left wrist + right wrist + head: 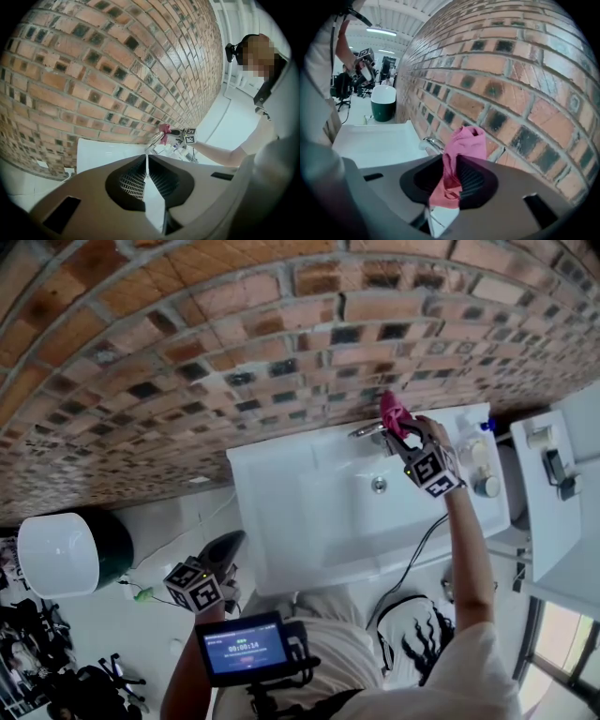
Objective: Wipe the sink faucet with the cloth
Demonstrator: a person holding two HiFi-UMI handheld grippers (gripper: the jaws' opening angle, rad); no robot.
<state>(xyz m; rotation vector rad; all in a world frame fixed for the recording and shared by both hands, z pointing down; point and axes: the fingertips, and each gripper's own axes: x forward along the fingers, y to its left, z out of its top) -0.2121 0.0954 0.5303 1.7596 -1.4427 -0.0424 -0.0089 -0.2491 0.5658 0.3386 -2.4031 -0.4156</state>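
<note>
A pink cloth [459,150] is pinched between the jaws of my right gripper [451,169], bunched up above them. The chrome faucet [433,143] curves just left of and behind the cloth, against the brick wall. In the head view my right gripper [401,435] holds the cloth [394,413] at the faucet [367,431] on the back edge of the white sink [309,521]. My left gripper [228,549] hangs low at the sink's front left, jaws shut on nothing; its own view shows the left gripper [146,169] with the jaws together.
The brick wall [187,362] runs behind the sink. Bottles [480,465] stand on the sink's right end beside a white cabinet [562,512]. A white and green bin [66,551] sits on the floor at left. A cable [412,554] hangs over the sink front.
</note>
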